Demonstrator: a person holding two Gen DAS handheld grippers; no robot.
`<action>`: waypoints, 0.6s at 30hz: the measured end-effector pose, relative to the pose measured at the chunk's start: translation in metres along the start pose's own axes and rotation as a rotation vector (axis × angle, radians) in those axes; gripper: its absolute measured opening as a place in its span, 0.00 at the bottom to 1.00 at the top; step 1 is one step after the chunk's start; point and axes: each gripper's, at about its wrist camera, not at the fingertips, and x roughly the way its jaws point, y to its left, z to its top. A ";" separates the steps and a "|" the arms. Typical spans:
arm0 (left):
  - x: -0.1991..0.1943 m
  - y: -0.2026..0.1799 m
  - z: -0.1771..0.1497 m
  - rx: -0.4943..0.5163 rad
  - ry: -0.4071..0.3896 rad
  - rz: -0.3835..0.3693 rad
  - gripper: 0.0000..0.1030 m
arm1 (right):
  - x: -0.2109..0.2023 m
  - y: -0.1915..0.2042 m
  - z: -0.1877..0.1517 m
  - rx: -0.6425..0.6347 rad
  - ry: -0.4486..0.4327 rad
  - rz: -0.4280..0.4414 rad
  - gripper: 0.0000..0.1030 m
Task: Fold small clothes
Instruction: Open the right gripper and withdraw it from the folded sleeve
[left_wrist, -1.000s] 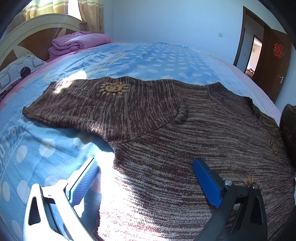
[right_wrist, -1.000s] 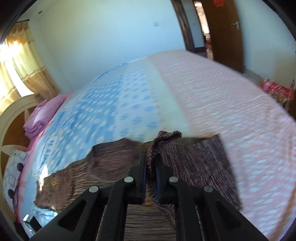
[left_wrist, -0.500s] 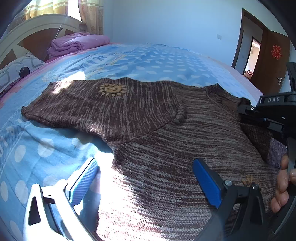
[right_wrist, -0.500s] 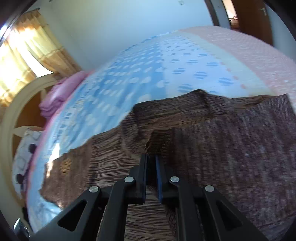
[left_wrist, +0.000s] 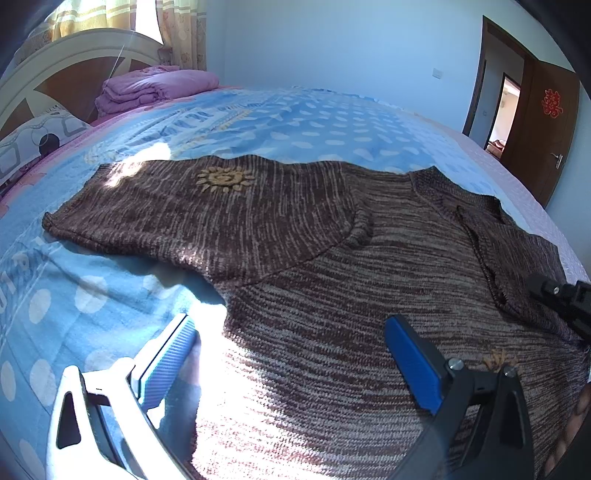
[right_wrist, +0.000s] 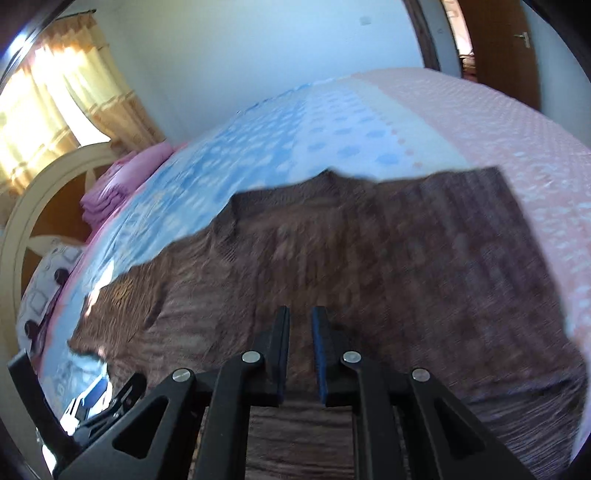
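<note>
Folding the brown sweater (left_wrist: 332, 280) on the bed (left_wrist: 280, 122): my right gripper (right_wrist: 300, 332) has its fingers slightly apart, grasping nothing. My left gripper (left_wrist: 288, 350) gapes wide. Next I should pinch the spread sleeve (left_wrist: 177, 214) at its edge and lay it flat across.

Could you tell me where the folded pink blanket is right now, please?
The folded pink blanket sits at the head of the bed, upper left in both views, against the headboard and beside the patterned pillow.
</note>
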 end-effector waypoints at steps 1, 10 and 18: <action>0.000 0.000 0.000 0.001 -0.001 0.001 1.00 | 0.004 0.002 -0.004 -0.006 0.004 -0.009 0.13; 0.000 0.001 0.000 0.000 0.001 0.001 1.00 | -0.028 0.016 -0.012 -0.083 -0.052 -0.076 0.13; 0.002 0.001 0.004 0.010 0.046 -0.001 1.00 | -0.016 0.013 -0.027 -0.157 -0.059 -0.098 0.53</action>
